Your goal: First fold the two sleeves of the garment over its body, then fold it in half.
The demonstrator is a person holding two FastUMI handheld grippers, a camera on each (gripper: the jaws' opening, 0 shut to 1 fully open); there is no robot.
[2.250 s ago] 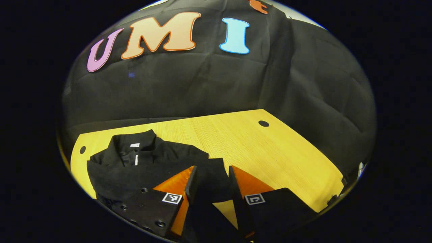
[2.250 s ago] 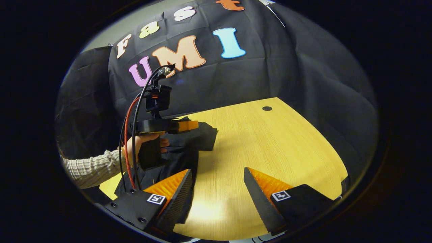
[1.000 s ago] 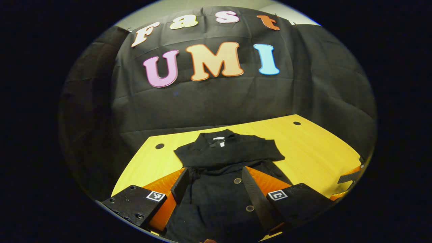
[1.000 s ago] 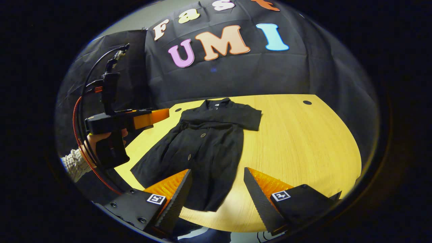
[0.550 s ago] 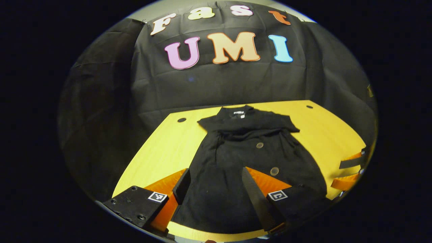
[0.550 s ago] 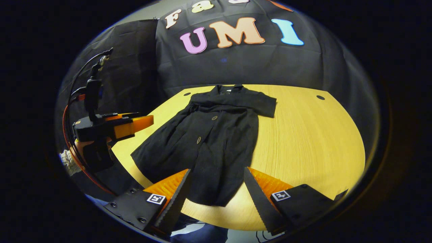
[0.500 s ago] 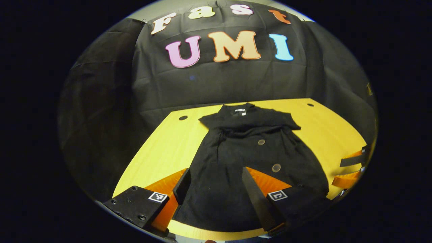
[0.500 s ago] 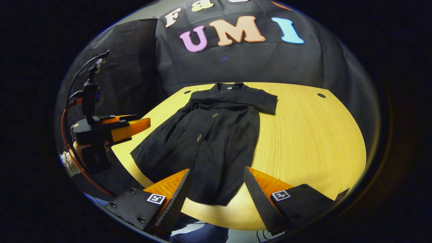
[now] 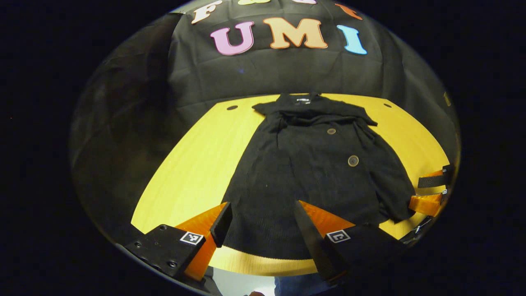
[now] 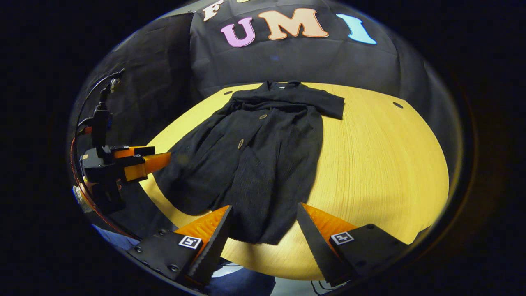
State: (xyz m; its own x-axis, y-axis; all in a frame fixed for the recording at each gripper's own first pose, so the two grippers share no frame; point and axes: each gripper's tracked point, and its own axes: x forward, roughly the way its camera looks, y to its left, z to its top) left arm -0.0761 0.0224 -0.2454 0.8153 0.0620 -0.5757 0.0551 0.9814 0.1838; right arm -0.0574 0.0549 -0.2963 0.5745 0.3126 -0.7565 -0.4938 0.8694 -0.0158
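My garment [image 9: 316, 164] lies flat on the table [image 9: 197, 164], its long axis running from the collar at the far edge down to the hem at the near edge, right in front of me. Both sleeves already look crossed over the chest in a band just below the collar, so I judge the sleeve step done and the half fold next.

My left tongs [image 9: 261, 224] hang just above the near hem, towards its left corner, jaws apart and holding nothing. My right tongs [image 10: 263, 230] hover over the hem's right part, also apart and empty. In the right gripper view the left tongs [image 10: 144, 162] show off to the left of the cloth, near the table's edge.

What the fold turns on: the hem is the nearest part of the garment to both tongs, and the collar lies straight ahead along that long axis. So I reckon each pair takes the hem corner on its own side and carries it forward to the collar. Neither is clearly nearer; both sit about level with the hem. The skirt flares out wider than the chest, so the corners are well apart.
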